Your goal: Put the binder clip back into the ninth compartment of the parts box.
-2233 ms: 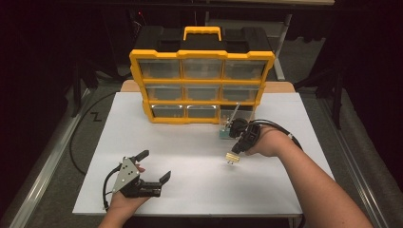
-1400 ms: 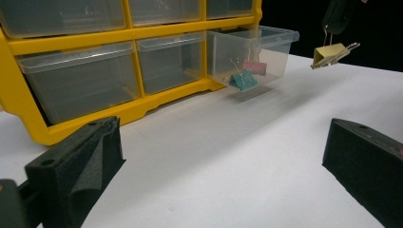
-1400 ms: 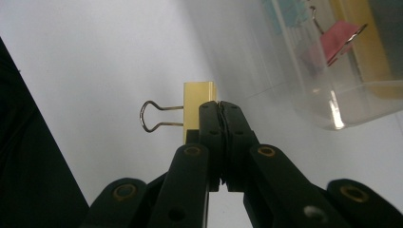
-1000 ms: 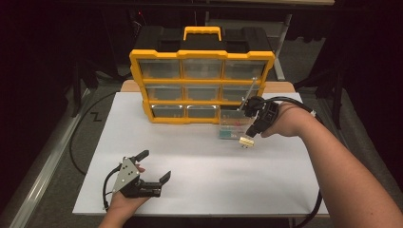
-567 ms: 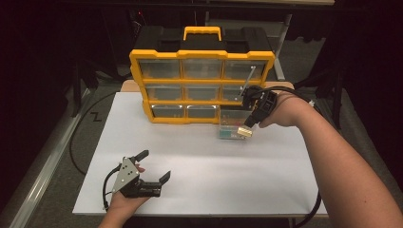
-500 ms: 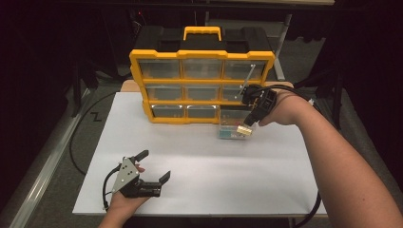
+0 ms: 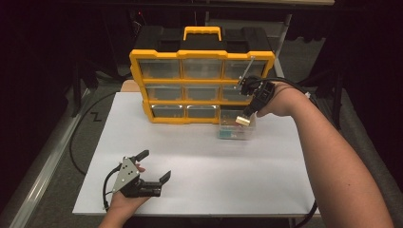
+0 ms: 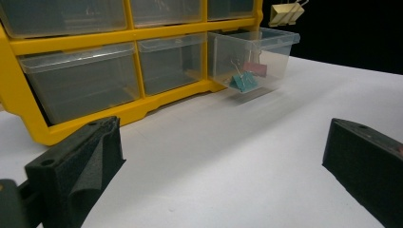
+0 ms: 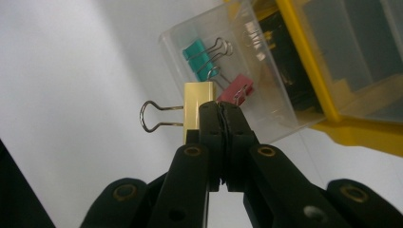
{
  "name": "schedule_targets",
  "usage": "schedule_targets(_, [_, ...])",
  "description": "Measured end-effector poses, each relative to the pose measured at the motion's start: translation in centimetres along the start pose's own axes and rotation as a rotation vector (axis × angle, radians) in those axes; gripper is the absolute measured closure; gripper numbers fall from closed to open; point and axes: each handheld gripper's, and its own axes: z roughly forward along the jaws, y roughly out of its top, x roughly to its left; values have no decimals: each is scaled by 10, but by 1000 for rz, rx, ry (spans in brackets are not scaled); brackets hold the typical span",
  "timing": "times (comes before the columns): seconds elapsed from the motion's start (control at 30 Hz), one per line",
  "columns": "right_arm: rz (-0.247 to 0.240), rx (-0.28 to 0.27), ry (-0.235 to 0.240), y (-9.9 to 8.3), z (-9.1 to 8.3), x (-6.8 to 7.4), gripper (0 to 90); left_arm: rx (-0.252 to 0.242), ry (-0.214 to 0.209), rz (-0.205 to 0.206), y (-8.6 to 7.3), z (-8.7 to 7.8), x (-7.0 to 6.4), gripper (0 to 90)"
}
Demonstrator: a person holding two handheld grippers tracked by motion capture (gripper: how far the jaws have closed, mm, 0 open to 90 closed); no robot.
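My right gripper (image 9: 219, 110) is shut on a yellow binder clip (image 9: 197, 108) and holds it in the air above a clear plastic drawer (image 7: 236, 129) pulled out of the yellow organizer (image 7: 202, 88). The same clip (image 7: 244, 120) hangs over the drawer in the high view, with the right gripper (image 7: 247, 114) above it. Inside the drawer (image 9: 247, 76) lie a teal binder clip (image 9: 199, 57) and a red binder clip (image 9: 236, 94). My left gripper (image 7: 154, 166) rests open on the white table near the front left, holding nothing. In the left gripper view the drawer (image 8: 259, 57) stands far ahead.
The yellow organizer with clear drawers (image 8: 119, 71) and a black top stands at the back of the white table (image 7: 199, 161). A black cable (image 7: 78, 137) loops off the table's left side. Dark floor surrounds the table.
My right gripper carried the yellow clip from the middle right of the table up and back, to above the pulled-out drawer. The left gripper stayed still.
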Motion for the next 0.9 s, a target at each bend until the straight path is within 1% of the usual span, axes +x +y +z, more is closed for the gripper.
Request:
schedule_targets(0.07, [6, -11, -1, 1, 0, -3, 900, 1, 1, 0, 0, -1, 1, 2])
schedule_targets(0.23, [21, -4, -10, 4, 0, -8, 900, -3, 4, -6, -1, -2, 1, 2])
schedule_targets(0.37, [34, -19, -16, 6, 1, -11, 900, -9, 5, -9, 0, -2, 2, 2])
schedule_targets(0.43, [41, -13, -18, 7, 3, -11, 900, -10, 4, -8, 0, -2, 1, 2])
schedule_targets(0.5, [36, -5, -19, 8, 5, -12, 900, -7, 2, -4, 0, -2, 2, 2])
schedule_targets(0.7, [50, -16, -25, 12, 9, -15, 900, -6, 1, -6, 0, -1, 2, 2])
schedule_targets(0.77, [49, -9, -26, 12, 10, -16, 900, -5, 2, -7, 0, -2, 2, 2])
schedule_targets(0.9, [68, 2, -29, 14, 15, -16, 899, -8, 1, -7, 0, -2, 2, 2])
